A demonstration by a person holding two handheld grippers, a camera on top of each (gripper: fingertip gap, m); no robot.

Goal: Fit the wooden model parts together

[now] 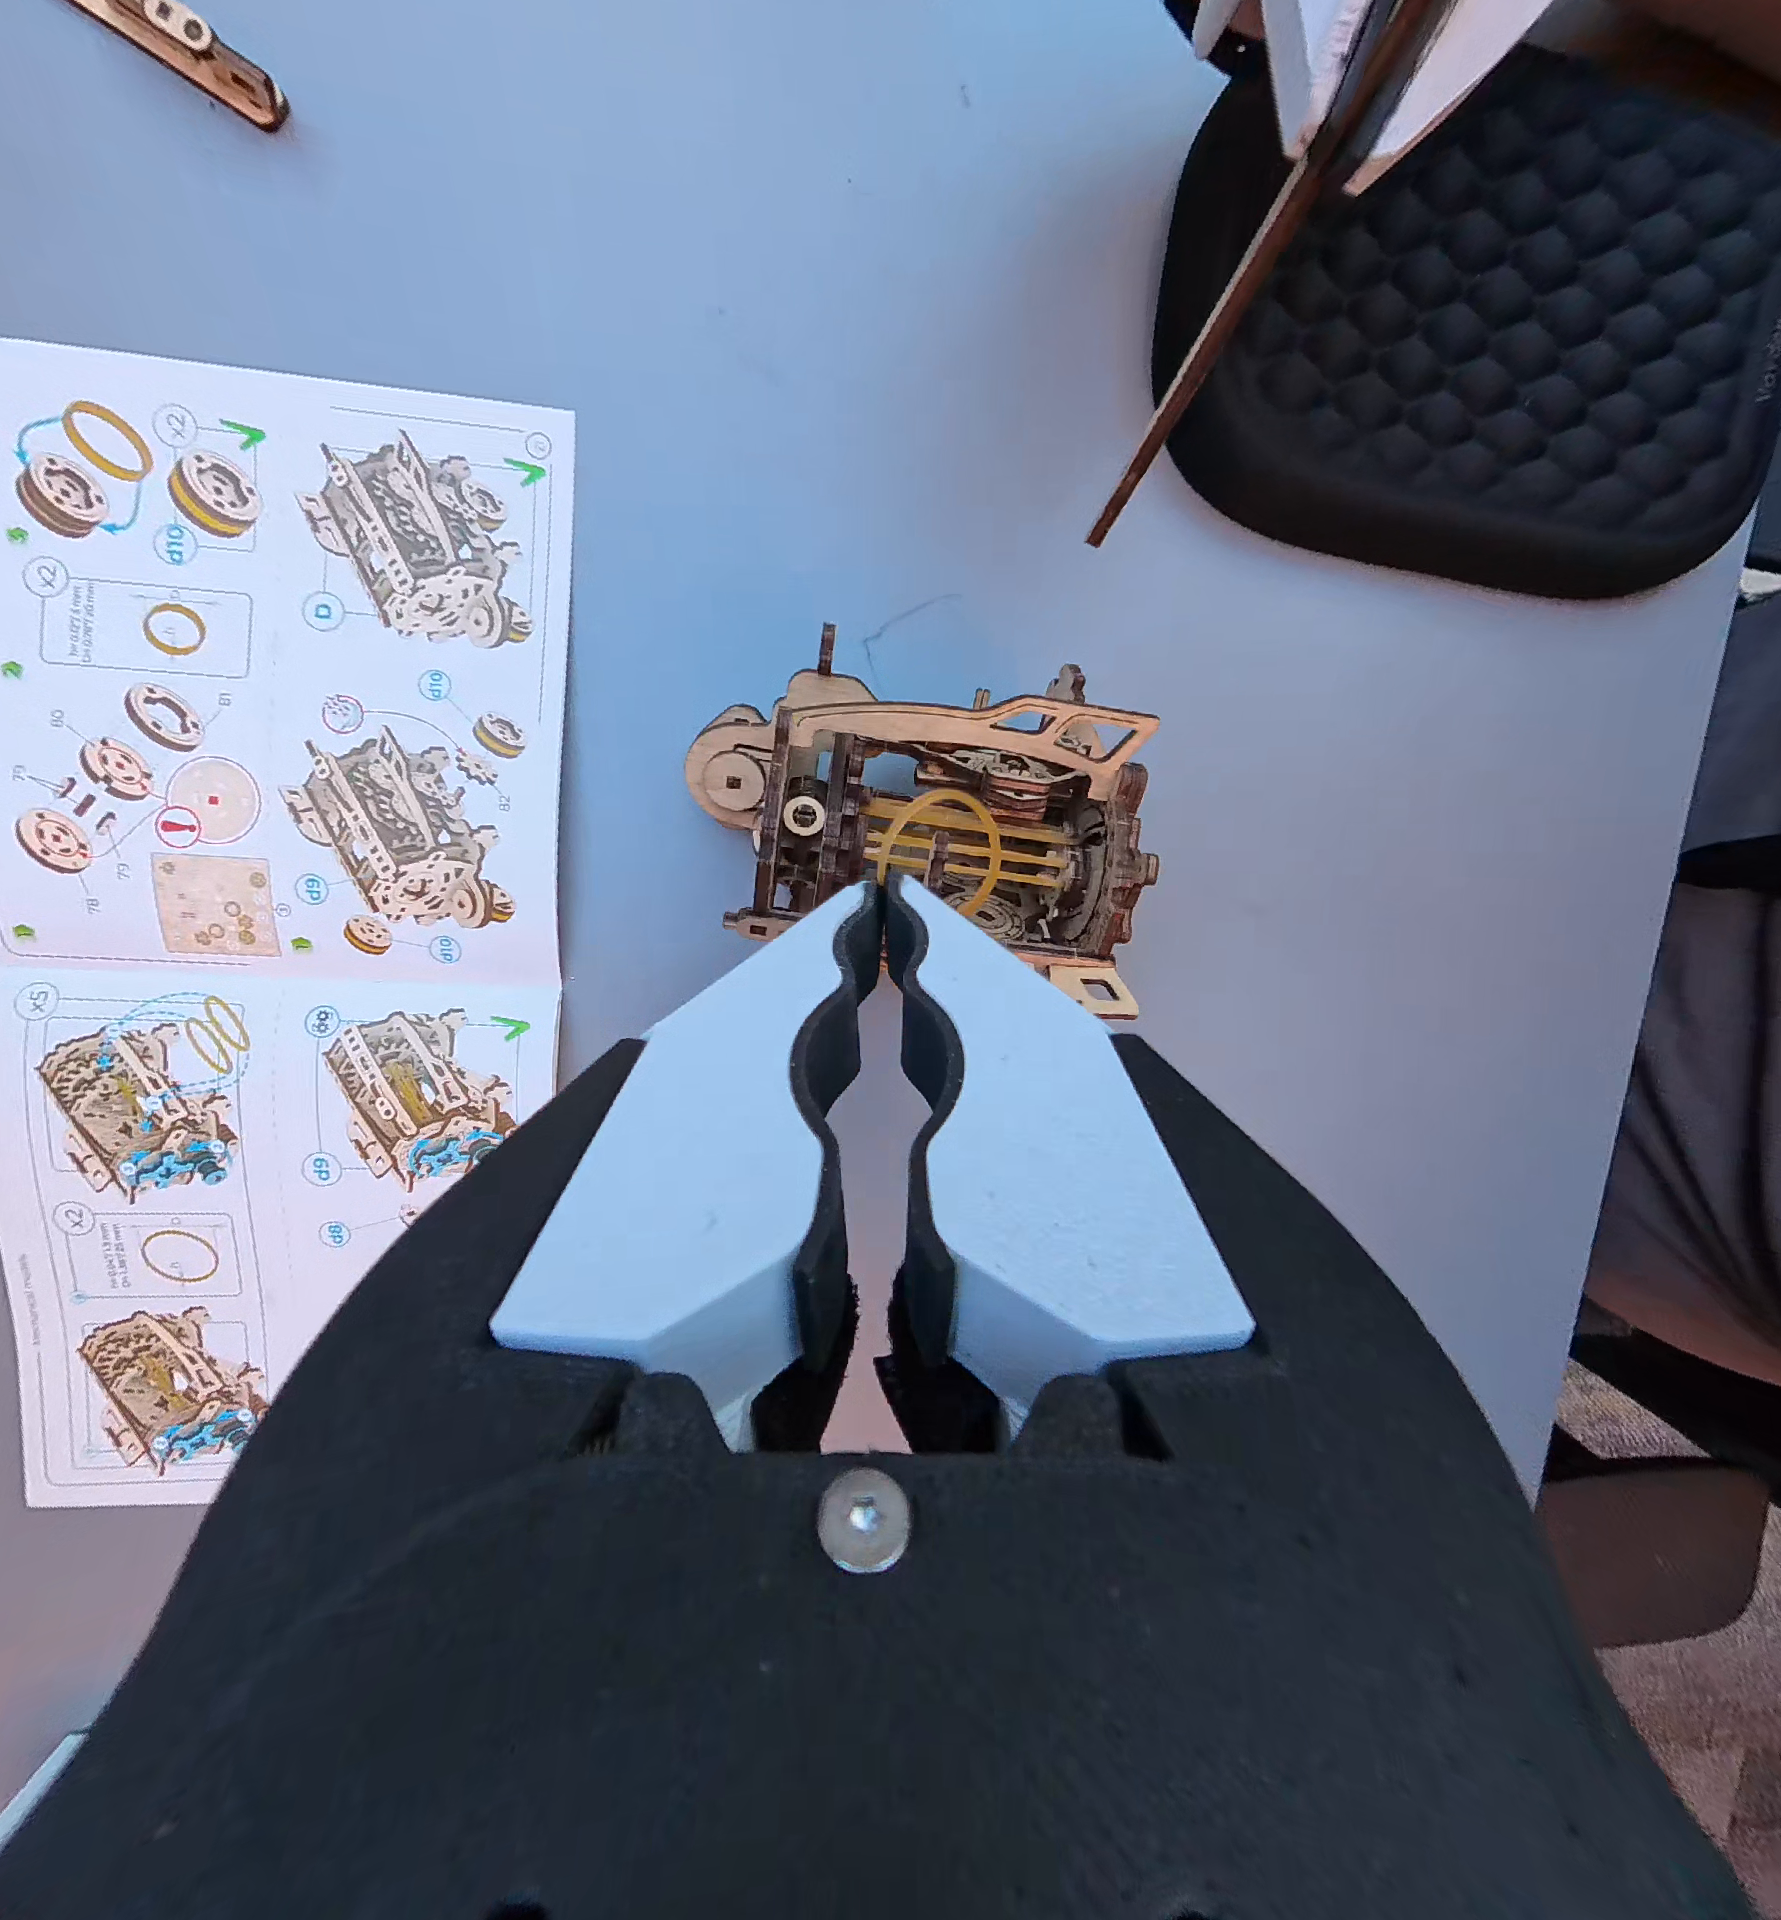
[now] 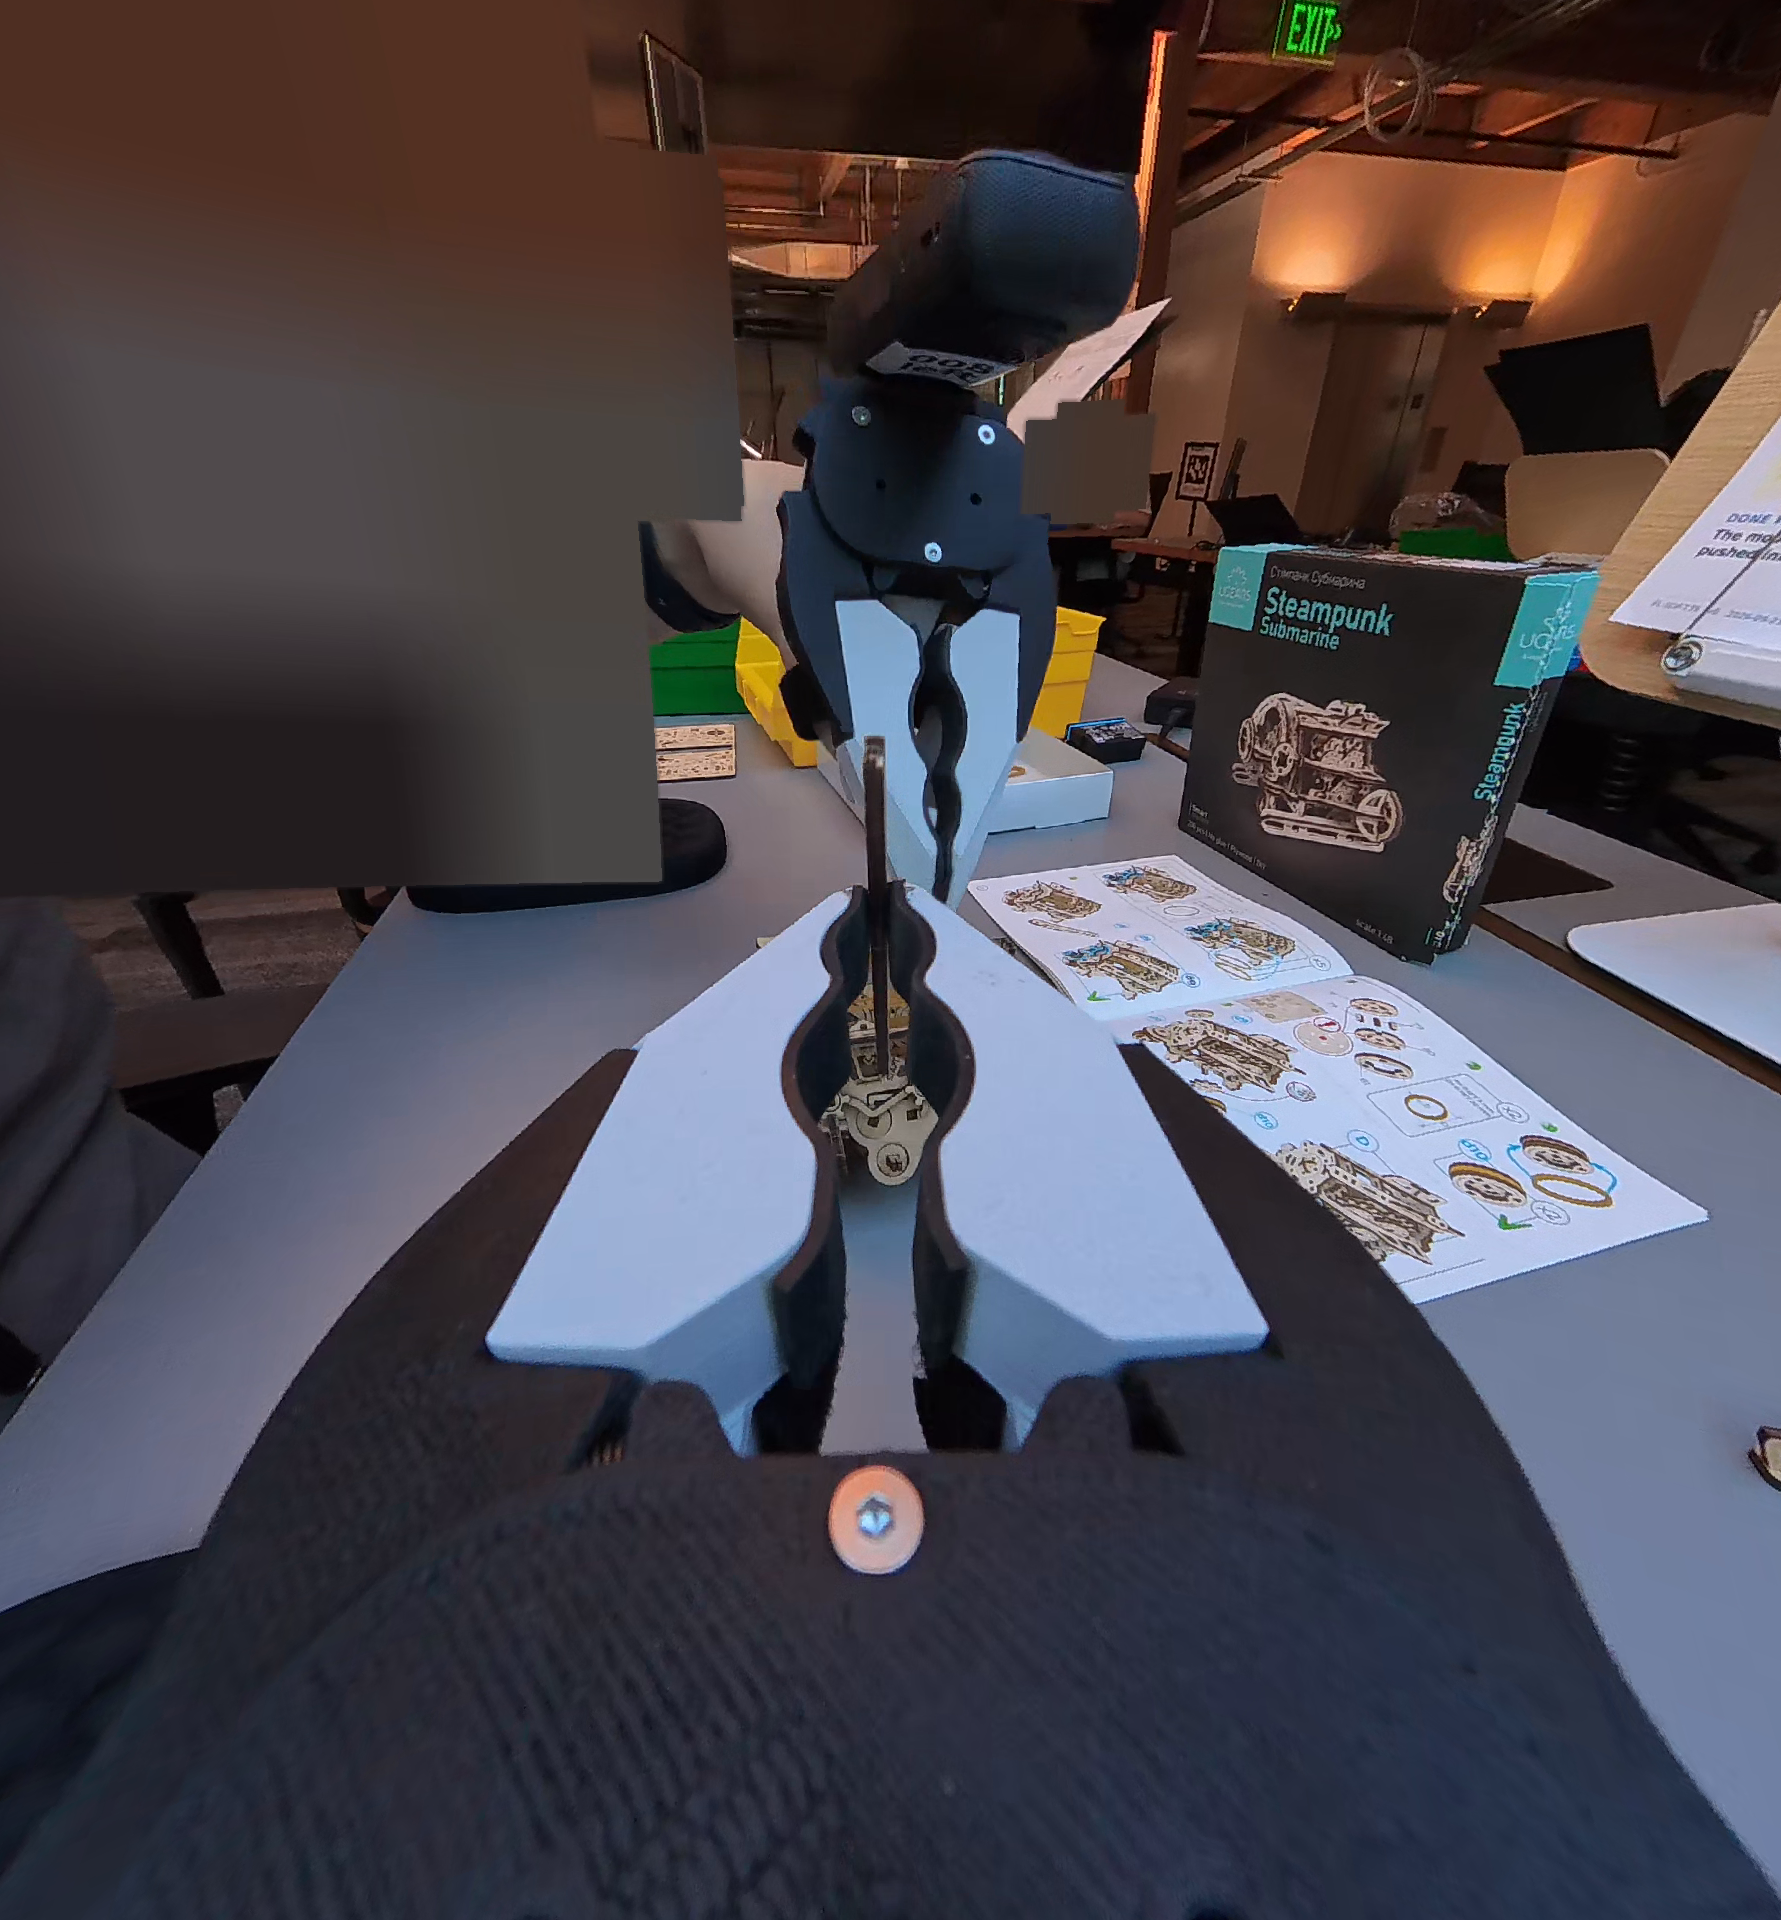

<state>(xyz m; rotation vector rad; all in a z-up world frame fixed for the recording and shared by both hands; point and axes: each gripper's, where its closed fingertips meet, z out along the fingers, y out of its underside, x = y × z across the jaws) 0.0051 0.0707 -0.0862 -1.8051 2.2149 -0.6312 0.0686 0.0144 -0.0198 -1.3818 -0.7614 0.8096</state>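
The partly built wooden model (image 1: pixel 927 821), with yellow rubber bands inside, stands on the grey table (image 1: pixel 761 312). My left gripper (image 1: pixel 884 894) is shut, its tips right over the model's near edge. I cannot tell whether it pinches any of it. My right gripper (image 2: pixel 875 899) is shut on a thin flat wooden part (image 2: pixel 873 800), seen edge-on and standing up past the fingertips. That part (image 1: pixel 1208 332) hangs tilted above the table, up and right of the model. The model (image 2: pixel 881 1122) shows through the gap between the right fingers, with the left gripper (image 2: pixel 953 888) pointing down behind.
An open instruction booklet (image 1: pixel 262 831) lies left of the model. A black padded mat (image 1: pixel 1488 343) lies at the table's far right edge. A loose wooden piece (image 1: pixel 211 62) lies at the top left. The kit box (image 2: pixel 1374 748) and a clipboard stand (image 2: pixel 1748 520) are beyond the booklet. Some 11 cm of space lies between my two pairs of fingers.
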